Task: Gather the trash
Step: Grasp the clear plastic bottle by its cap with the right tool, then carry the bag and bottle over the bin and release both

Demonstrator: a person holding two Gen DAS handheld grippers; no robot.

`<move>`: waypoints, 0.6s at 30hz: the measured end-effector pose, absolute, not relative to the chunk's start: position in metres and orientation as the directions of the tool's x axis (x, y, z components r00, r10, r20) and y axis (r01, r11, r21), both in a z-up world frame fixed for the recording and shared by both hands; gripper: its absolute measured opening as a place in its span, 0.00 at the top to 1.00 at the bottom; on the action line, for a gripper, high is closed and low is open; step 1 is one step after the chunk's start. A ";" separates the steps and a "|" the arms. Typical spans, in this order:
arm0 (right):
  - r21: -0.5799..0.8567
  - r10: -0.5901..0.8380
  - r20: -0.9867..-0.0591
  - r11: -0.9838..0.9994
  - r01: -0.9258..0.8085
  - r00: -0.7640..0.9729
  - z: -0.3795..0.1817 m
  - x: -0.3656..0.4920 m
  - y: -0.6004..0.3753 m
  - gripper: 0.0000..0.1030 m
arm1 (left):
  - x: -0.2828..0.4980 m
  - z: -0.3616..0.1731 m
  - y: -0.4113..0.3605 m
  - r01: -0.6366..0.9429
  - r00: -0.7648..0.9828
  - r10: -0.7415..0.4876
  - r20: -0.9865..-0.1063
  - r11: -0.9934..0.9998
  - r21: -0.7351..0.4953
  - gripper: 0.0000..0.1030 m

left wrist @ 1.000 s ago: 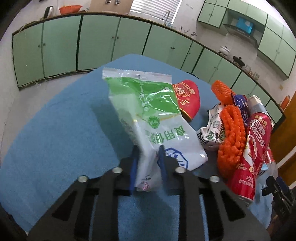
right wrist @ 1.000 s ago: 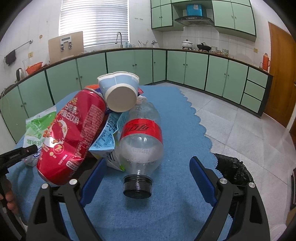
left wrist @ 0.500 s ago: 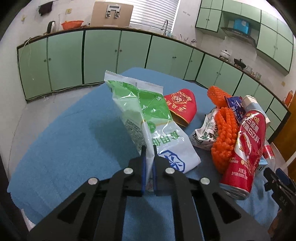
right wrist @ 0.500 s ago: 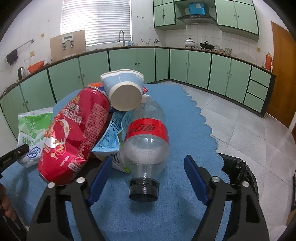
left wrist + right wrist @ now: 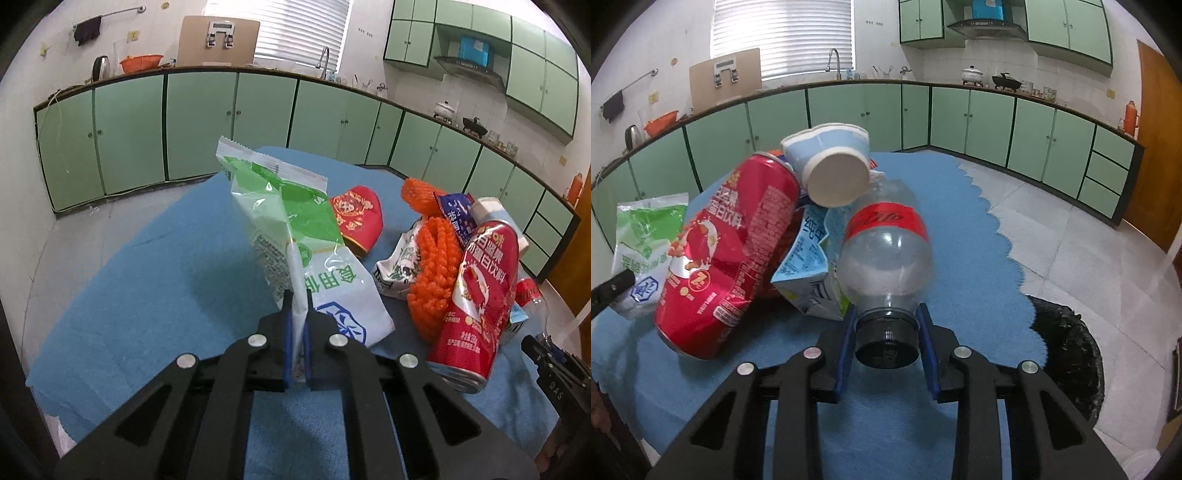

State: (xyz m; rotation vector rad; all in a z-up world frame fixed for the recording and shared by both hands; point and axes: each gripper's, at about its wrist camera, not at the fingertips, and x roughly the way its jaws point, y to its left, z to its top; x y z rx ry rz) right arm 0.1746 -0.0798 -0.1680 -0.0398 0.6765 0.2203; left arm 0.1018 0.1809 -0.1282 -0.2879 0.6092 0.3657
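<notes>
Soft window daylight, sharp frames (fisheye-bent, dark-vignetted edges).

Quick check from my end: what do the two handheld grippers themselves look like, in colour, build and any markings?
Both match. The left gripper and right gripper have matte black frames with triangular cut-outs, round silver fasteners along the linkage arms, and jaws lined with blue pads. No cables or sleeves are visible. In the left wrist view, small white lettering shows on the right gripper's body, too small to read.

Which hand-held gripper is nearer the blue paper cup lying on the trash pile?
Right. The right hand-held gripper clamps the clear plastic bottle's black cap, the blue paper cup resting just behind. The left hand-held gripper pinches the green-and-white bag across the pile.
</notes>
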 end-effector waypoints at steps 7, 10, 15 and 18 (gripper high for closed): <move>0.012 0.159 -0.618 0.981 -0.194 0.769 -0.163 0.160 -0.091 0.69 | 0.088 -0.116 0.179 -0.408 0.782 0.253 -0.570 0.899 -0.160 0.98; 0.007 0.135 -0.622 0.986 -0.167 0.771 -0.162 0.155 -0.098 0.69 | 0.084 -0.107 0.176 -0.395 0.799 0.249 -0.548 0.903 -0.167 0.98; -0.001 0.101 -0.614 0.992 -0.129 0.782 -0.157 0.151 -0.108 0.69 | 0.078 -0.088 0.170 -0.370 0.832 0.231 -0.505 0.909 -0.193 0.99; -0.002 0.089 -0.611 0.993 -0.114 0.786 -0.154 0.150 -0.114 0.69 | 0.076 -0.079 0.164 -0.347 0.850 0.213 -0.481 0.915 -0.207 0.99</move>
